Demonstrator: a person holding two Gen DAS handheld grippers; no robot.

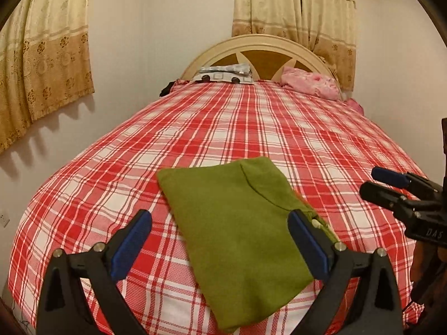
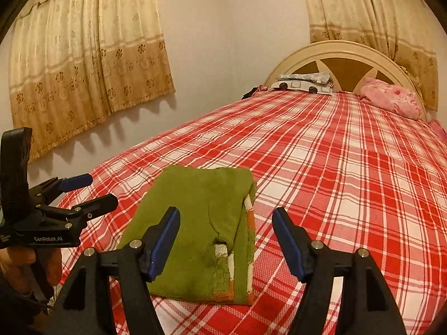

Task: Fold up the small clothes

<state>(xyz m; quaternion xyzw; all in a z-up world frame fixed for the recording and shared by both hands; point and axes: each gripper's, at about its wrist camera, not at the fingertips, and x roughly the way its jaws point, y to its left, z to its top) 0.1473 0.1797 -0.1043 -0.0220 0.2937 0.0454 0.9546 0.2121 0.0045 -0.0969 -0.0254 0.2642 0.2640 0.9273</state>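
Left wrist view: folded green sweater (image 1: 237,231) lies on bed (image 1: 251,128); left gripper (image 1: 220,240) and right gripper (image 2: 226,240) fingers spread, empty.

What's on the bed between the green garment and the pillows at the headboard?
Nothing: only bare red plaid sheet lies between the folded green garment and the patterned pillow and pink pillow. Both wrist views show it.

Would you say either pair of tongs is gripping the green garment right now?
No, the left tongs and right tongs stand open above the folded green garment.
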